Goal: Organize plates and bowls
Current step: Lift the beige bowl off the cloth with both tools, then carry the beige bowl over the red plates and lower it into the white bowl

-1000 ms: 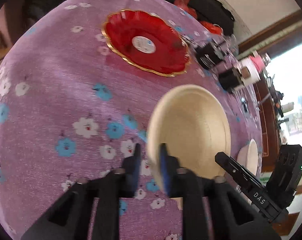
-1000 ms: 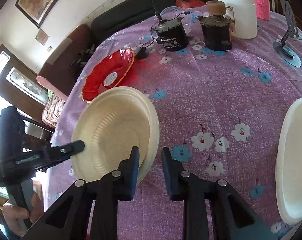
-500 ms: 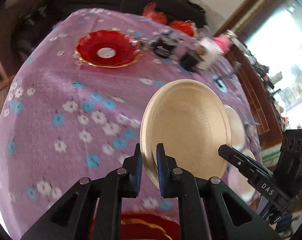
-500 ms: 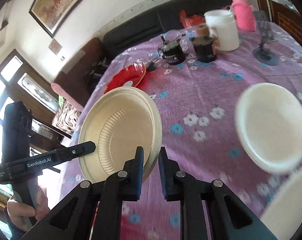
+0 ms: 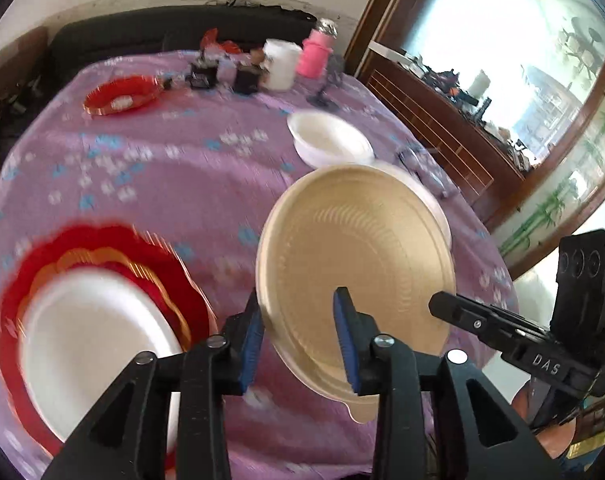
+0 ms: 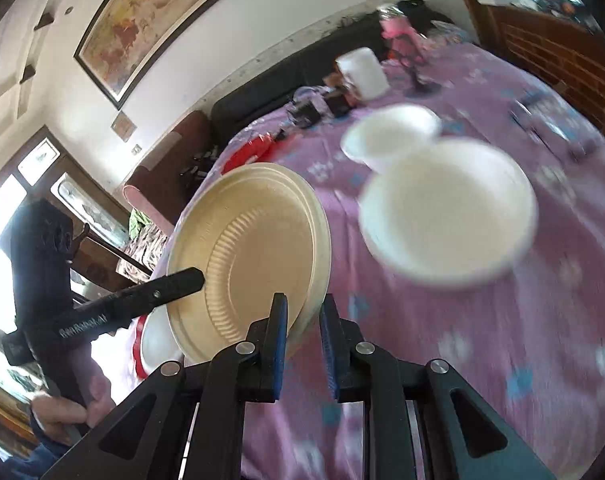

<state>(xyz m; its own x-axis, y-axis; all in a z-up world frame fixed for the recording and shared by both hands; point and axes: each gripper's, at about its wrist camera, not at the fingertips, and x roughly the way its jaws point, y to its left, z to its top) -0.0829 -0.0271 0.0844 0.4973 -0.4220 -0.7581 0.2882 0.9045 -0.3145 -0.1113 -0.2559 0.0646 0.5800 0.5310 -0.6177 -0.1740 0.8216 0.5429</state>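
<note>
A beige paper plate (image 5: 358,264) hangs tilted in the air above the purple flowered table. My left gripper (image 5: 300,336) is open, its jaws spread to either side of the plate's near rim. My right gripper (image 6: 304,332) is shut on the plate's (image 6: 246,252) opposite rim and carries it. A white plate (image 5: 90,344) lies on a stack of red scalloped plates (image 5: 174,276) at the near left. Two white bowls (image 6: 450,216) (image 6: 390,136) sit on the table to the right. A single red plate (image 5: 120,96) lies at the far left.
At the table's far edge stand a white jar (image 5: 280,64), a pink container (image 5: 314,56) and small dark devices (image 5: 246,76). A black sofa (image 5: 162,32) runs behind the table. A wooden cabinet (image 5: 442,120) stands to the right.
Both grippers have carried the beige plate back toward the near side of the table and higher. My left gripper's jaws have opened off the plate's rim. The near red-and-white stack has come into view.
</note>
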